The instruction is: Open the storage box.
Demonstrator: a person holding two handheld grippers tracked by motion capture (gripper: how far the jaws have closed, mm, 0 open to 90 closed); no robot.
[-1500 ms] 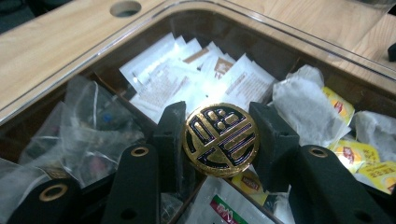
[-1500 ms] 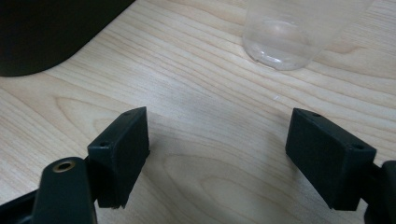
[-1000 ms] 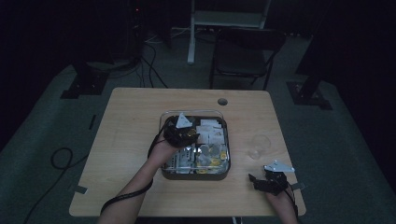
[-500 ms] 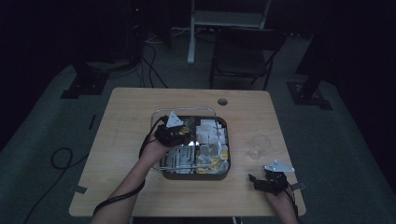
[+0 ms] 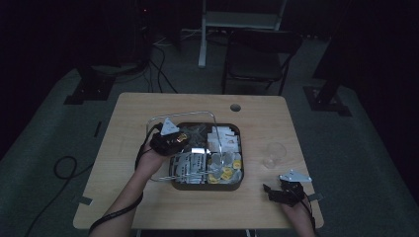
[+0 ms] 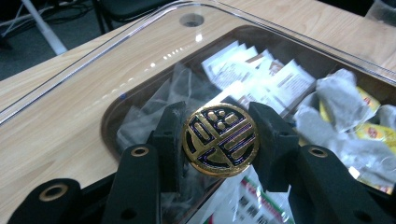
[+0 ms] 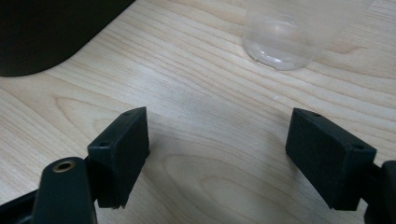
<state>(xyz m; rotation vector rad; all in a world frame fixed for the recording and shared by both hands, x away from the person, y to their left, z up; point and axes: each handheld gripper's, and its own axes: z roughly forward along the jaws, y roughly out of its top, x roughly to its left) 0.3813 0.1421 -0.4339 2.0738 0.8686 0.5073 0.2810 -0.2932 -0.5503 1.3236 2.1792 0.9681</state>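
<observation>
The left gripper (image 6: 219, 140) pinches a gold knob (image 6: 220, 139) on a clear lid (image 5: 163, 123) above the dark tray (image 5: 237, 180). The right gripper's (image 7: 217, 154) fingers (image 7: 123, 144) gape wide, empty, over the tabletop (image 7: 196, 93) near a glass (image 7: 280, 42).

Gold round knob (image 6: 220, 139) with dark-blue line pattern between black claw (image 6: 220, 135) pads.
</observation>
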